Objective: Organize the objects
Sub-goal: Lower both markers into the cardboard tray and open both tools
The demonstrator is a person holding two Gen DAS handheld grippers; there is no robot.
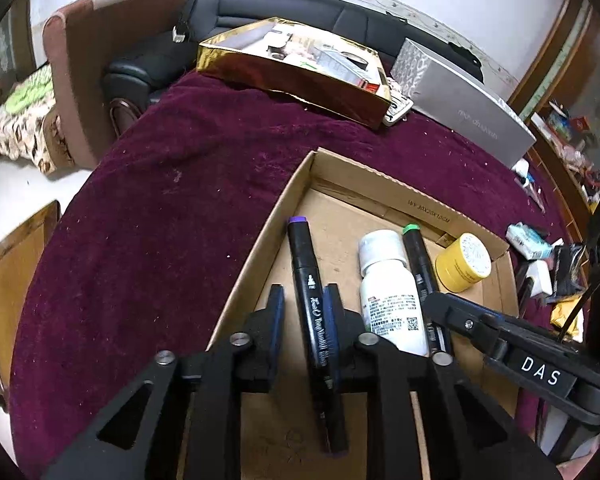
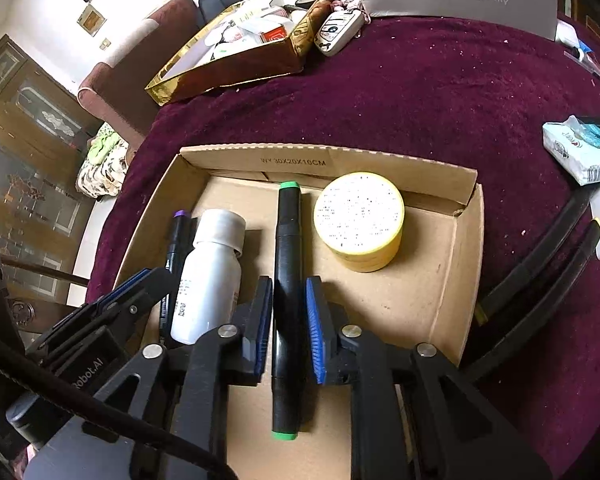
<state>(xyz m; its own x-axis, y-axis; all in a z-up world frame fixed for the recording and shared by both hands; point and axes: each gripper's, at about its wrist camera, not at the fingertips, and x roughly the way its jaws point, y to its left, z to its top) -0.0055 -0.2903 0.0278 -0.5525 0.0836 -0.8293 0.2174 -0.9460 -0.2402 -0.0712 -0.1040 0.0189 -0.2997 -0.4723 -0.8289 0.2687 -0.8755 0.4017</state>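
In the cardboard box (image 2: 456,264) on the maroon cloth (image 2: 420,92), the left gripper (image 1: 303,312) straddles the purple-capped marker (image 1: 304,280), jaws partly apart, one pad seemingly touching it. The right gripper (image 2: 288,320) brackets the green-capped marker (image 2: 286,240) with gaps either side. White bottle (image 2: 212,276) lies between the markers; yellow jar (image 2: 360,220) at two o'clock

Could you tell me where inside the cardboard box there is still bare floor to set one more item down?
Free: the cardboard box floor right of the green-capped marker, below the yellow jar, up to the right wall. Crowded: the left half, where the purple-capped marker, white bottle and both claws sit close together.
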